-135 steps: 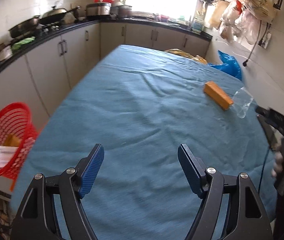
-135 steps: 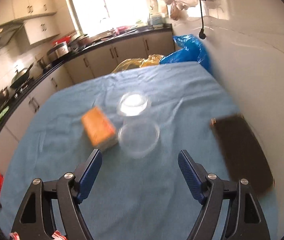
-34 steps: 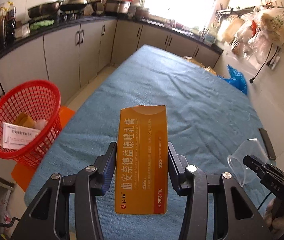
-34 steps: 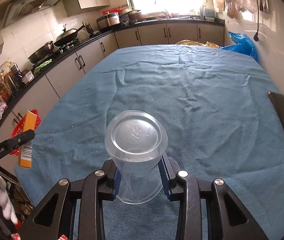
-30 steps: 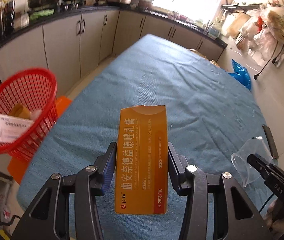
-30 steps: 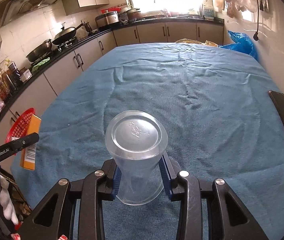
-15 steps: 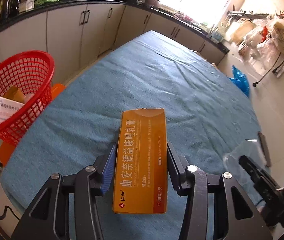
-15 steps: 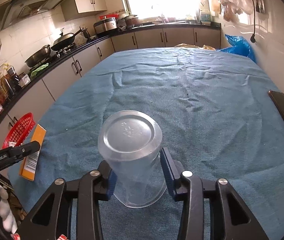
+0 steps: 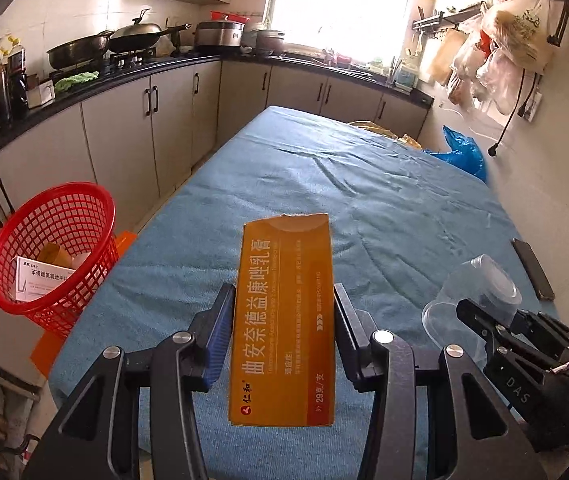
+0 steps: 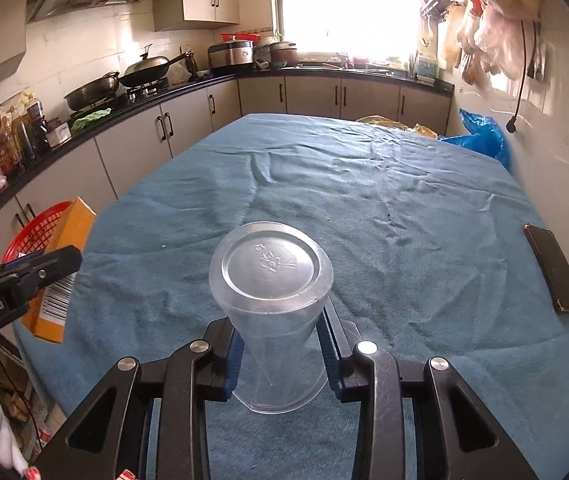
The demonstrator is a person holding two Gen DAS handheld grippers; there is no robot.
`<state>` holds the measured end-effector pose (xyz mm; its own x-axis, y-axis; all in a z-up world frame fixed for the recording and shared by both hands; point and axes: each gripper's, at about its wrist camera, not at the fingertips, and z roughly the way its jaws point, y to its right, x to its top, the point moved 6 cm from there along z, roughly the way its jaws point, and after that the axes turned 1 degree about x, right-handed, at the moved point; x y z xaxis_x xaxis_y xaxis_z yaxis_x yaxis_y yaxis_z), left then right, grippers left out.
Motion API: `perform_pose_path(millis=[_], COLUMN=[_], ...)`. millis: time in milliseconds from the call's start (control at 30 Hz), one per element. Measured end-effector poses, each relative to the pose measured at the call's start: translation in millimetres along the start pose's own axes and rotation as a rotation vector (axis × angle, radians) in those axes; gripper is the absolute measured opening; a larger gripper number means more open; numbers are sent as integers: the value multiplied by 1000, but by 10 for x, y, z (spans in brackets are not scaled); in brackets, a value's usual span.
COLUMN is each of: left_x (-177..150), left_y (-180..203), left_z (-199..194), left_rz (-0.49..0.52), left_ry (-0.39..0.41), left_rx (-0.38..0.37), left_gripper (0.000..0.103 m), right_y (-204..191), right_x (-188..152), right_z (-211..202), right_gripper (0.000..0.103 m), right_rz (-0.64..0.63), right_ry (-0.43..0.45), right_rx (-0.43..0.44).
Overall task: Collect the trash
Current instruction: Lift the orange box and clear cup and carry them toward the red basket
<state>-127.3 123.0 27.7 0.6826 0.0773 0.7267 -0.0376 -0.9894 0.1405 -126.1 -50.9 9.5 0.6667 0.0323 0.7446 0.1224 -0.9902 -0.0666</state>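
Above the near edge of the blue-clothed table [image 9: 364,184], we hold two pieces of trash off the cloth. Our left gripper [image 9: 282,334] is clamped on an orange carton [image 9: 284,320], its printed face toward the camera and its long side pointing forward between the blue pads. Our right gripper [image 10: 280,350] squeezes a clear plastic cup [image 10: 272,300] by its walls, base toward the lens and mouth toward us.

The left wrist view alone shows the inside of the red basket [image 9: 54,216] standing off the table's left side by the cabinets: a white box and other scraps lie in it. From the right wrist view we see only a slice of that basket's rim [image 10: 40,228] behind the carton [image 10: 58,268], but we get the carton's barcoded side. Both views show a dark phone [image 10: 552,268] lying flat near the table's right edge.
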Motion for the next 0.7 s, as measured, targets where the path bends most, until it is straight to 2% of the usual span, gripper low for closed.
perform_pose_path(millis=[367, 700], left_x=[-80, -90], left_y=[-116, -9], left_z=[-33, -191], left_rz=[-23, 35], left_ry=[-29, 12], left_rx=[58, 103], left_gripper=[46, 46], right_y=[-32, -43], right_x=[-69, -119], right_z=[-130, -251], right_gripper=[37, 37], right_rz=[13, 11], right_ry=[4, 19], right_rx=[40, 40])
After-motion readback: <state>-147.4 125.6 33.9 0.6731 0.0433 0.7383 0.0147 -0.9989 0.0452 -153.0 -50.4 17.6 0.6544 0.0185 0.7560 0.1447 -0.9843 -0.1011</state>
